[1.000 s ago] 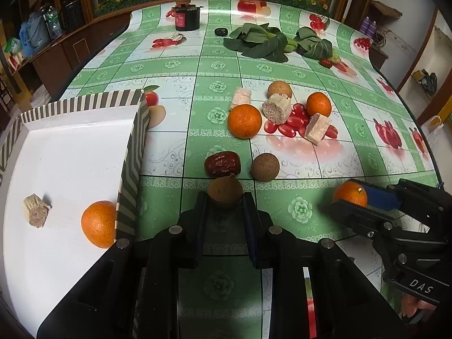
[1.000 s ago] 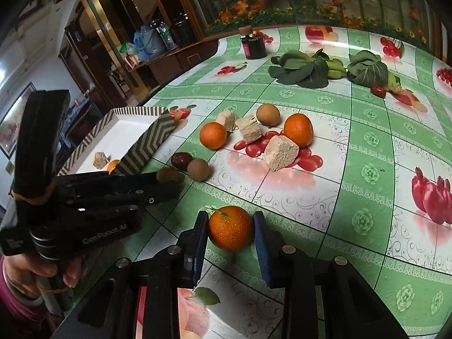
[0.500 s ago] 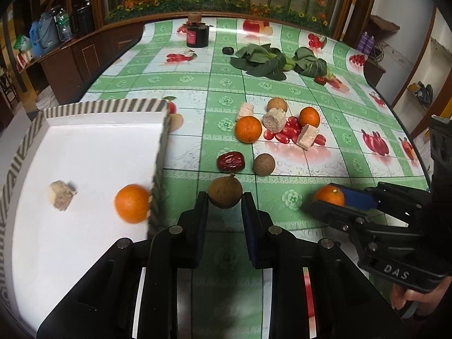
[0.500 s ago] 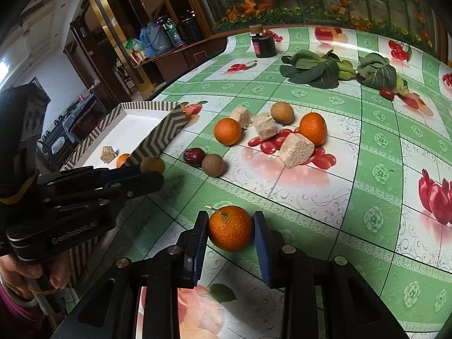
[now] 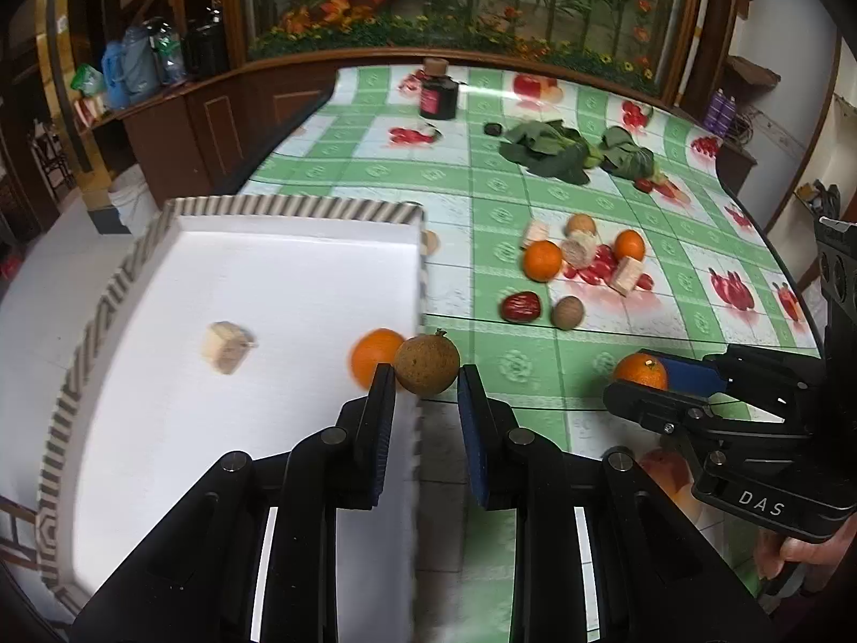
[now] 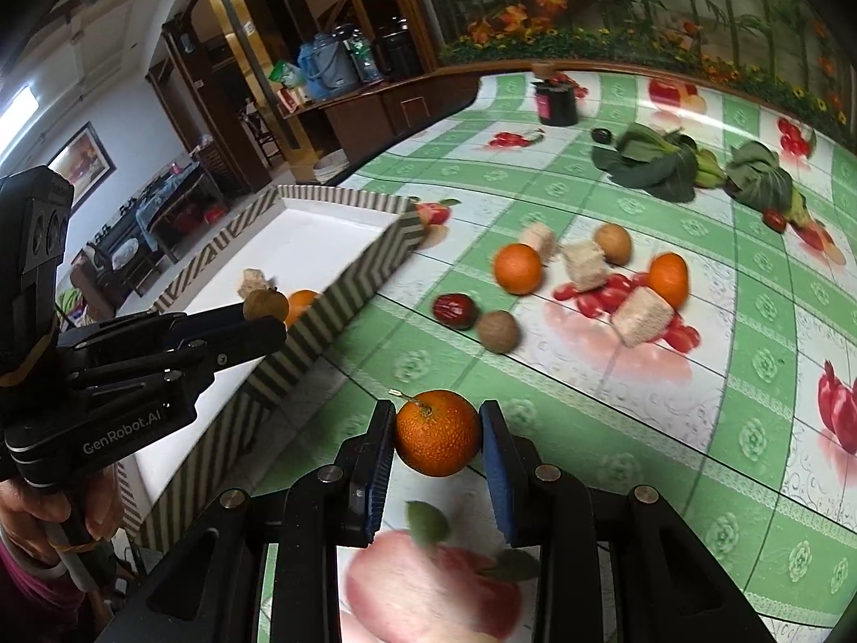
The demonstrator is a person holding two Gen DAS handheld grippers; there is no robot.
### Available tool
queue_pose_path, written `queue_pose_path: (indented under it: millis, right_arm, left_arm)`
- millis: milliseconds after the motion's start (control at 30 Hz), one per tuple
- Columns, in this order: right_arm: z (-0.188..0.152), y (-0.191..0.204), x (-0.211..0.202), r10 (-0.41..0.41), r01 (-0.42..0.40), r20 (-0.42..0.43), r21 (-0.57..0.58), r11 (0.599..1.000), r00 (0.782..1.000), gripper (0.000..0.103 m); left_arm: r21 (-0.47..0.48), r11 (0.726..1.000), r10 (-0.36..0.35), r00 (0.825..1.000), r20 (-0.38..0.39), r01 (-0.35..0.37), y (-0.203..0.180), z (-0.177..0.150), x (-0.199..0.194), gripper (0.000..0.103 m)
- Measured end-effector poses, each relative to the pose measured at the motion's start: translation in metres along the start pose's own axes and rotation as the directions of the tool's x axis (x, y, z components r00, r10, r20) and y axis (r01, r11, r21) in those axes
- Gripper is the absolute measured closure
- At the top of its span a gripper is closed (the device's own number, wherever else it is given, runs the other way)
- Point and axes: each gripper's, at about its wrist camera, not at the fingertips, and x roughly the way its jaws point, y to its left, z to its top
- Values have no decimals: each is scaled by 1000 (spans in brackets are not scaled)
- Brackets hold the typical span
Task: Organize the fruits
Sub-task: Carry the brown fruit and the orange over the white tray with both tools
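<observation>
My left gripper (image 5: 426, 375) is shut on a round brown fruit (image 5: 427, 365) and holds it in the air over the right wall of the white striped-rim box (image 5: 289, 209). In the box lie an orange (image 5: 372, 356) and a beige cube (image 5: 225, 345). My right gripper (image 6: 436, 431) is shut on an orange (image 6: 436, 431) with a short stem, lifted above the tablecloth beside the box (image 6: 369, 273). The right wrist view also shows the left gripper (image 6: 262, 313) with its brown fruit (image 6: 262, 304) above the box rim.
On the green checked tablecloth (image 5: 482, 177) lie two oranges (image 5: 542, 261), a red date (image 5: 520, 306), two brown fruits (image 5: 566, 313), several beige cubes (image 5: 626, 275) and small red tomatoes (image 5: 600, 262). Leafy greens (image 5: 551, 147) and a dark jar (image 5: 439, 94) stand farther back. A hand (image 6: 80, 509) holds the left gripper.
The left gripper has risen and moved left with the brown fruit, from over the tablecloth to above the box wall. The right gripper has lifted its orange slightly and drifted toward the box.
</observation>
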Motion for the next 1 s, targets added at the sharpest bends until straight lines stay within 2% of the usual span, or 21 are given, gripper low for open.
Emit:
queue_pose_path:
  millis: [733, 1000]
  right_arm:
    - [29, 85, 16, 36, -37, -10, -177, 984, 999, 72]
    - [37, 113, 35, 59, -65, -35, -233, 970, 998, 72]
  left_arm:
    - [-98, 992, 85, 995, 55, -79, 66, -13, -36, 80]
    - [-139, 986, 103, 994, 41, -97, 88, -22, -34, 80]
